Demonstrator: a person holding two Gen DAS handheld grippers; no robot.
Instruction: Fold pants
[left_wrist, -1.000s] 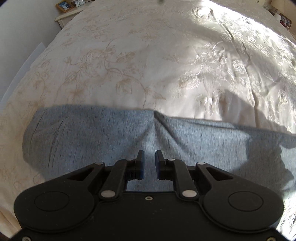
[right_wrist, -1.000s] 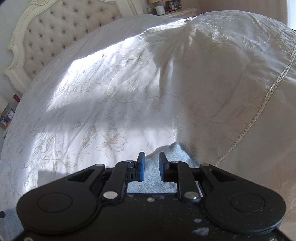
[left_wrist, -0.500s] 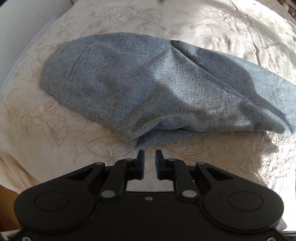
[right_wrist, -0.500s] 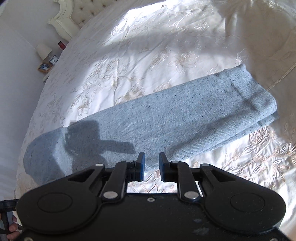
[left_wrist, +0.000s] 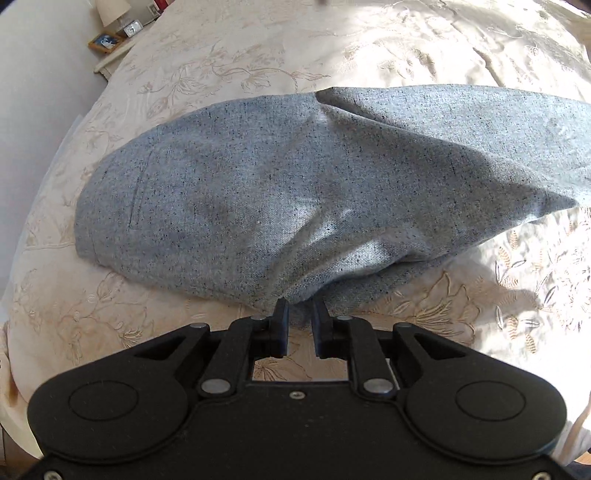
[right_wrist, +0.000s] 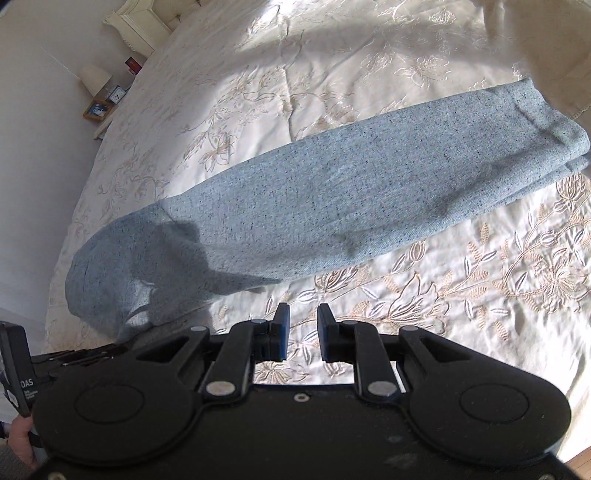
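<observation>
In the left wrist view the grey pants (left_wrist: 295, 192) lie across the embroidered bedspread (left_wrist: 369, 48), one leg already laid over the other lengthwise, and the left gripper (left_wrist: 298, 308), jaws opening and empty, reaches the near crotch edge. In the right wrist view the right gripper (right_wrist: 300, 314) hangs slightly spread, pinching nothing, near the long stacked legs, whose cuffs (right_wrist: 554, 136) lie far right; the crosswise folds look still to be made.

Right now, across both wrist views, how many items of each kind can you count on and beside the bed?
Grey speckled pants: 1
Cream embroidered bedspread: 1
White table lamp: 1
Small alarm clock: 1
Wooden picture frame: 1
Black two-finger grippers: 2
Total: 7
</observation>
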